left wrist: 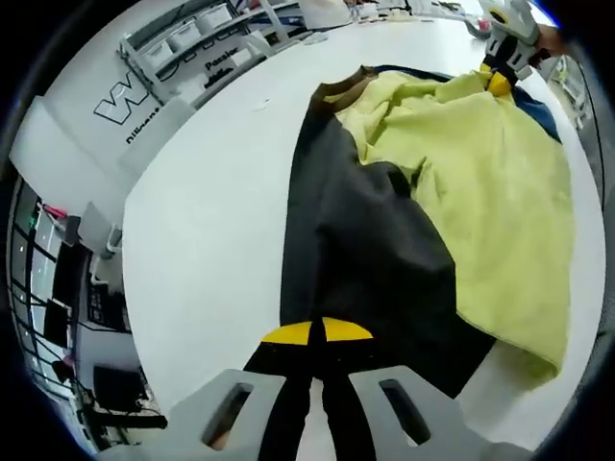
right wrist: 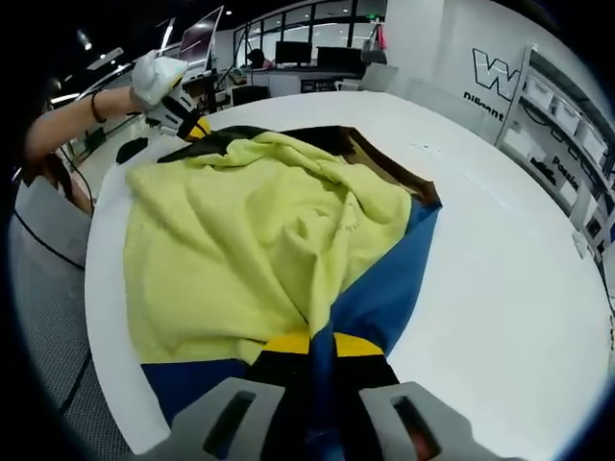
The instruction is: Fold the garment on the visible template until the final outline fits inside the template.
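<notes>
Garment (right wrist: 259,240): yellow-green, fleecy-looking, lying rumpled on a white table (right wrist: 500,250), spread over a dark/blue sheet that I take to be the template (right wrist: 394,279). In the left gripper view the same template (left wrist: 356,250) reads black on the near side, with a blue edge past the garment (left wrist: 480,173).

Grippers:
- Left gripper (left wrist: 317,338): yellow tips pressed together on the black template edge, jaws narrow, cloth running between them. Looks clamped on the template, not the garment.
- Right gripper (right wrist: 322,344): same posture at the opposite side, tips closed over a blue/black fold of the template, garment hem just beside the tips. It might have a bit of yellow pinched too; the view is too tight to tell.
- Each gripper also appears far off in the other's view, at the opposite garment edge.

Handling judgement:
- Soft, light, no stiffness. It will drape and sag wherever unsupported.
- Napped surface likely grips itself and the sheet, so dragging bunches it. Lift, carry over, lay down.
- Thin template may come along if pinched with it.
- Best hold: hem corners or outer edge, two points apart, garment layer only.
- Garment currently overhangs the template on the near-right side in the left gripper view, so folds are still needed.
</notes>
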